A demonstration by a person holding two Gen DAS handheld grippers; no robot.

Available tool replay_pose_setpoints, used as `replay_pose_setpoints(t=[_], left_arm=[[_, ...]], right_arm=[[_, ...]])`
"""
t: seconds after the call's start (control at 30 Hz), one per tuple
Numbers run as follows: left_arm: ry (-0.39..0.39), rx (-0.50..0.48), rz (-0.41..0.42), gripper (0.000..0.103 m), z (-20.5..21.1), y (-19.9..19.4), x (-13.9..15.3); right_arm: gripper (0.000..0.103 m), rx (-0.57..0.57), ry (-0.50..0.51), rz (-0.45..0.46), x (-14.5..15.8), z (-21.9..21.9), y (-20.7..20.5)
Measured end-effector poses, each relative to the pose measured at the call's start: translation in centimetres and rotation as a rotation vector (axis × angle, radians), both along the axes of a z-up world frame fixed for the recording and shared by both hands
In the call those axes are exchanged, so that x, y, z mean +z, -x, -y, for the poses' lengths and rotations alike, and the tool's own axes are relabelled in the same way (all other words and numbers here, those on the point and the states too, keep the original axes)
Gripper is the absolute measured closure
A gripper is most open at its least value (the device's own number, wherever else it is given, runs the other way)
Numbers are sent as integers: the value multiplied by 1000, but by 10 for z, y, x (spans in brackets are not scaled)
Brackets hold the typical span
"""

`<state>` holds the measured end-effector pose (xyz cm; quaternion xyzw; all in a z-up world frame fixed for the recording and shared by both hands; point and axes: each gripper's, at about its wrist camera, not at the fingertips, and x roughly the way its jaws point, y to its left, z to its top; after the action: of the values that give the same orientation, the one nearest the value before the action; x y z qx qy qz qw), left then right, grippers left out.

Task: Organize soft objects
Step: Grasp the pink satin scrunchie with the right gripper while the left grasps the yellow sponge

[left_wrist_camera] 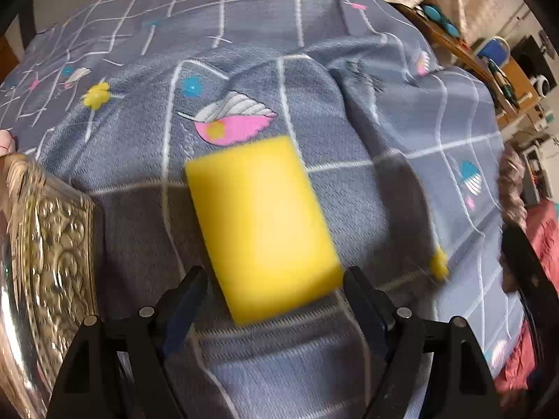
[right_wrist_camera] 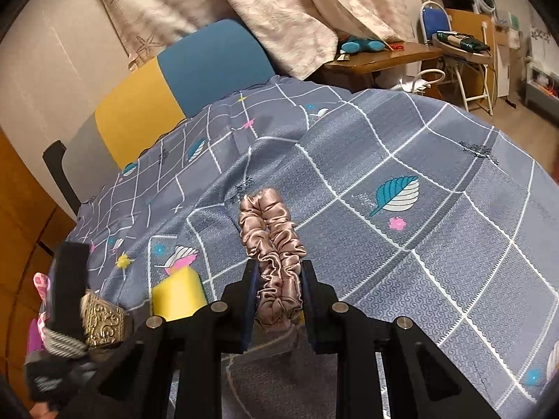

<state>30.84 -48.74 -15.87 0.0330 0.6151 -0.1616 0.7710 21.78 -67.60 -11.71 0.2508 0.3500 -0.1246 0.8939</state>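
Observation:
A yellow sponge block (left_wrist_camera: 262, 227) lies on the grey patterned bedsheet (left_wrist_camera: 314, 70), blurred, just ahead of my left gripper (left_wrist_camera: 276, 279), which is open with the sponge's near end between its fingertips. It also shows in the right wrist view (right_wrist_camera: 176, 295). My right gripper (right_wrist_camera: 279, 272) is shut on a pinkish-brown satin scrunchie (right_wrist_camera: 270, 234), which sticks out forward above the sheet. A gold embossed box (left_wrist_camera: 52, 244) stands left of the sponge and shows in the right wrist view (right_wrist_camera: 103, 321) too.
A blue and yellow headboard (right_wrist_camera: 181, 80) is at the far end. A wooden table (right_wrist_camera: 377, 57) with teal items and a folding chair (right_wrist_camera: 450, 52) stand beyond the bed. Red-pink cloth (left_wrist_camera: 538, 279) lies at the right edge. Curtains (right_wrist_camera: 279, 10) hang behind.

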Motion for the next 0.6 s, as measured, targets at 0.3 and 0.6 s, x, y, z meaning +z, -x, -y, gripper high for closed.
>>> replay_pose_setpoints(t=[0.3,0.6], left_arm=[[21,-32,8,29,-5,-16,-15],[161,-77,163,29,-28,0,43]], right_arm=[[79,17,10,3,0,-7,-2],[79,26,23,-7,-3,-9,-4]])
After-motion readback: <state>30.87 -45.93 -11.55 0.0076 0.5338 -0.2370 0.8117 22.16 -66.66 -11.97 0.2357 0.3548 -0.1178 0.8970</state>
